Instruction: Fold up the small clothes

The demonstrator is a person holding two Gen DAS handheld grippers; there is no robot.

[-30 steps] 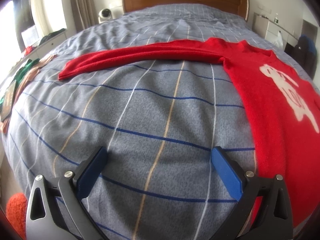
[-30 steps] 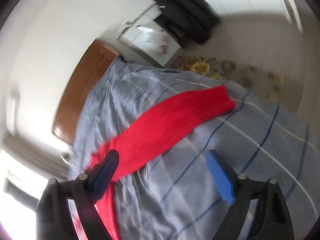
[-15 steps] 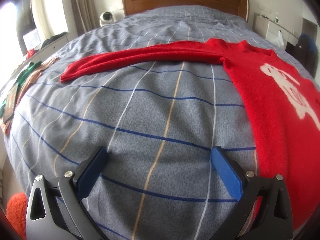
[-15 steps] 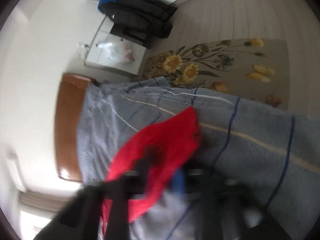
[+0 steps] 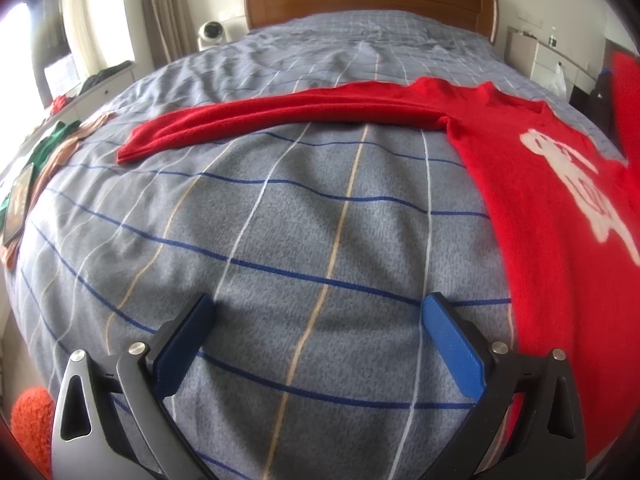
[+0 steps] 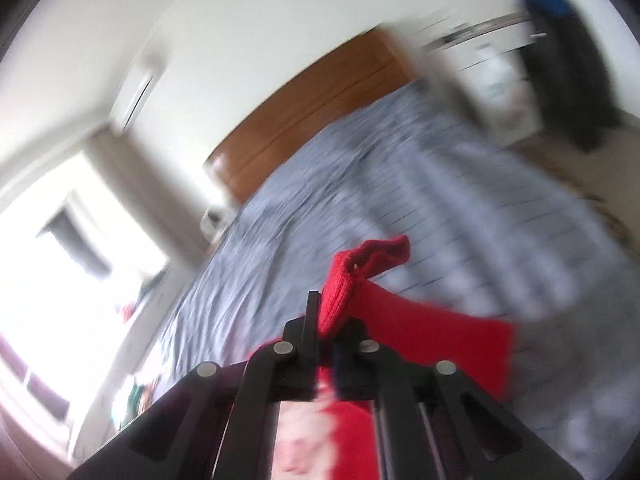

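Left wrist view: the left gripper (image 5: 318, 340) hangs over bare bedspread (image 5: 280, 208) with its jaws wide and nothing between them. The red sweater (image 5: 532, 200) lies flat at the right of the bed, white motif up, and its left sleeve (image 5: 280, 116) stretches across the bed toward the far left, cuff well apart from the gripper. A red strip at the far right edge of this view may be the lifted sleeve, though I cannot tell for sure. The risk here is idleness: with no hold on the body of the sweater, any tug from the other side can drag the whole garment across the smooth cover and spoil the flat lay.

Right wrist view: heavily blurred. The right gripper (image 6: 328, 328) has its jaws closed on the cuff of the right sleeve (image 6: 360, 276), which bunches up beyond the tips, the rest of the red knit trailing below. The jaws have just been closing, with the cuff caught between them. The bite looks shallow and off to one edge of the cuff, so a fast swing could pull the knit free or stretch it. The sleeve could also land twisted or crumpled on the chest instead of flat, leaving a lumpy fold, and an overshoot past the sweater's middle would need redoing.
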